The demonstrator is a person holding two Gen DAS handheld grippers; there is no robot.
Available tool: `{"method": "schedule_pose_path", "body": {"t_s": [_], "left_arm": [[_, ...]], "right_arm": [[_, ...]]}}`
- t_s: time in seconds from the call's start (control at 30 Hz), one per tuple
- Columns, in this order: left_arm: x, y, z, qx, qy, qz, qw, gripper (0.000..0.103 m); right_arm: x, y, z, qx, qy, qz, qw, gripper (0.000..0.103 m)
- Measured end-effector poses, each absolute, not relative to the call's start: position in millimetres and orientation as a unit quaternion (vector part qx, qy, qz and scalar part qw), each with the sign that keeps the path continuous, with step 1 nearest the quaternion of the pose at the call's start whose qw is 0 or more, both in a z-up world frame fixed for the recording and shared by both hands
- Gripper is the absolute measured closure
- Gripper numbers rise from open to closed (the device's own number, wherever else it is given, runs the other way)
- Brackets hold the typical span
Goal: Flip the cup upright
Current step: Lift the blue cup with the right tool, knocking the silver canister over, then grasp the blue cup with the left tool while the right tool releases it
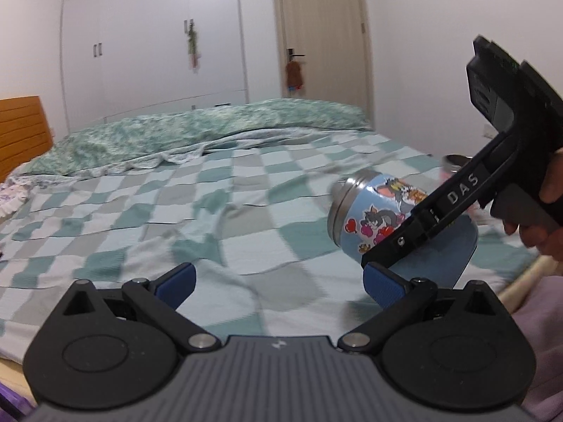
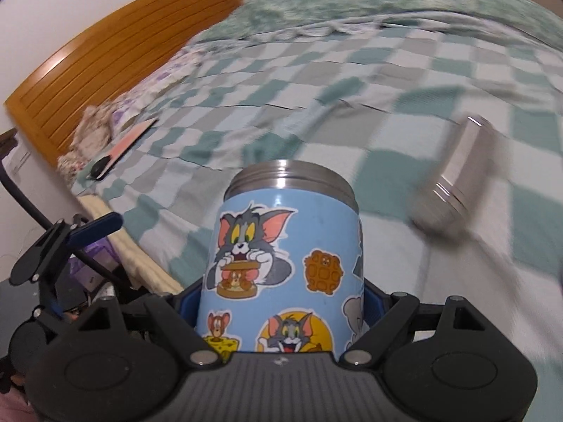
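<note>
Your right gripper (image 2: 281,311) is clamped on the blue cartoon-stickered cup (image 2: 281,263), lifted above the checkered bedspread (image 2: 316,81) near the bed's edge and tilted, its steel rim pointing away from you. Your left gripper (image 1: 278,281) hangs spread wide, holding nothing. Just beyond the cup lies a steel container (image 2: 454,179), blurred.

blurred steel cylinder (image 2: 454,179); cup (image 2: 281,263) base hidden behind right gripper (image 2: 281,307) jaws.

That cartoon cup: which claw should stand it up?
Right. The right claw already grips the cup, lifted and tilted over the bed. The left claw is open, holding nothing.
</note>
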State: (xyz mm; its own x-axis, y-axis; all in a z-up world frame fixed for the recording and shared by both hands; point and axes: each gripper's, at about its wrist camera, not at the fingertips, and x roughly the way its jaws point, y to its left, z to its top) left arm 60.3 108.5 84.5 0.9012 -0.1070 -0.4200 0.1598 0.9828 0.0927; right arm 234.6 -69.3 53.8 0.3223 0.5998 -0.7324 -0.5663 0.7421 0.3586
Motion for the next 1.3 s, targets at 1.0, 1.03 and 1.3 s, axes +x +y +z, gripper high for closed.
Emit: {"method": "schedule_pose_path", "body": {"t_s": [1.0, 1.03, 1.3], "left_arm": [[60.5, 36.5, 35.0, 0.033, 0.258, -0.089, 0.961, 0.000], [60.3, 35.6, 35.5, 0.033, 0.259, -0.089, 0.961, 0.000], [61.7, 15.5, 55.0, 0.038, 0.273, -0.093, 0.957, 0.000]], "right_arm": [[227.0, -146.1, -11.7, 0.094, 0.480, 0.207, 0.847, 0.003], [225.7, -149.2, -8.9, 0.093, 0.474, 0.211, 0.850, 0.002], [204.3, -201.4, 22.1, 0.057, 0.385, 0.262, 0.883, 0.002]]}}
